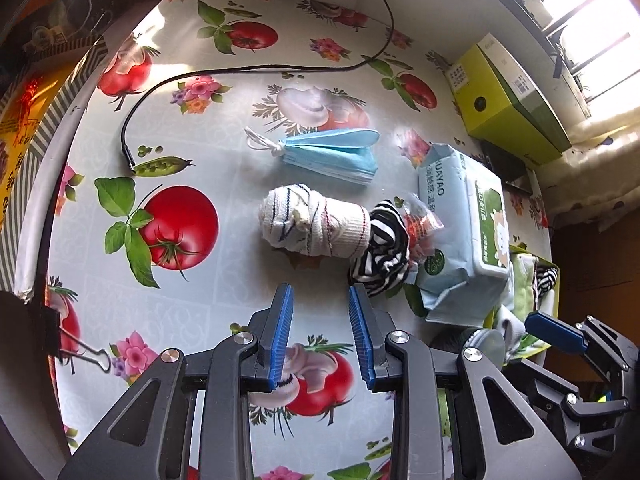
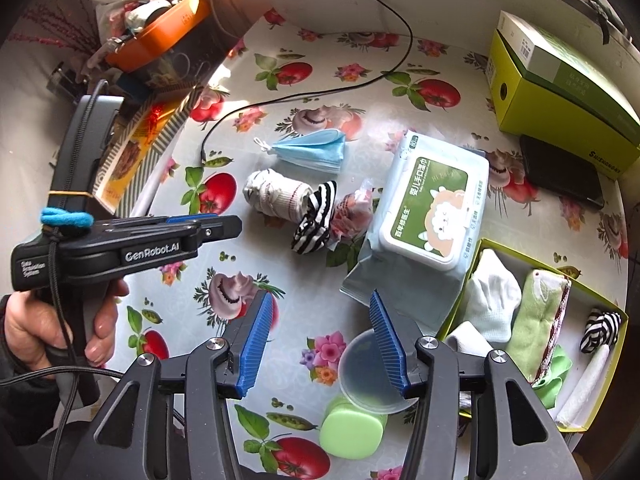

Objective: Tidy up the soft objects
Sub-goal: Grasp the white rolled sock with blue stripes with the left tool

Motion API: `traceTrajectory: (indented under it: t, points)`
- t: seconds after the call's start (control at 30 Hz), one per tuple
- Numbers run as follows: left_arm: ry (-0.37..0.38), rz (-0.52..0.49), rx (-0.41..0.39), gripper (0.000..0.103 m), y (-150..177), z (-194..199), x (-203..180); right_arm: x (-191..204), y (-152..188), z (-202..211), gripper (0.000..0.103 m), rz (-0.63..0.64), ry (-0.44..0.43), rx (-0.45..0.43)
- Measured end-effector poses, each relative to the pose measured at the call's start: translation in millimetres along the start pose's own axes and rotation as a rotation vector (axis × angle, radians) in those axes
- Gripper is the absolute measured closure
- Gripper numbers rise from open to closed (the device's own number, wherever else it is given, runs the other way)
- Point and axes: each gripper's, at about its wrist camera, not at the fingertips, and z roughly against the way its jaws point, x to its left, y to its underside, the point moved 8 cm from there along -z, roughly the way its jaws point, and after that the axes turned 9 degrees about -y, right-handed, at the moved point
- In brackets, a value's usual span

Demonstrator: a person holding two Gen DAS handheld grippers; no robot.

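Note:
A rolled white sock with thin stripes (image 1: 316, 222) (image 2: 276, 196) lies mid-table, touching a black-and-white striped sock (image 1: 384, 248) (image 2: 316, 218). A stack of blue face masks (image 1: 332, 154) (image 2: 316, 148) lies just beyond them. My left gripper (image 1: 320, 304) (image 2: 208, 222) is open and empty, a little short of the white sock. My right gripper (image 2: 320, 312) is open and empty over bare tablecloth. A yellow-green tray (image 2: 600, 300) at the right holds white, green and striped soft items.
A wet-wipes pack (image 1: 464, 232) (image 2: 432, 208) lies right of the socks. A crinkly small packet (image 2: 356, 210) sits between them. A green box (image 2: 560, 80), a black cable (image 1: 256, 70), a green sponge (image 2: 352, 432) and a clear lid (image 2: 368, 372) are around.

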Motion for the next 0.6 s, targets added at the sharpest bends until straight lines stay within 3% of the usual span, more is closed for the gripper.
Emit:
traceTrajectory:
  t: [0.1, 0.33, 0.6]
  points:
    - [0.032, 0.049, 0.008, 0.061, -9, -6, 4, 0, -4, -2, 0.053, -0.002, -0.005, 0.000]
    - [0.146, 0.255, 0.073, 0.059, -23, -25, 11, -2, -9, -4, 0.053, -0.007, -0.008, -0.001]
    - [0.123, 0.411, 0.106, 0.058, -37, -46, 14, -7, -10, -5, 0.053, -0.014, -0.006, 0.000]
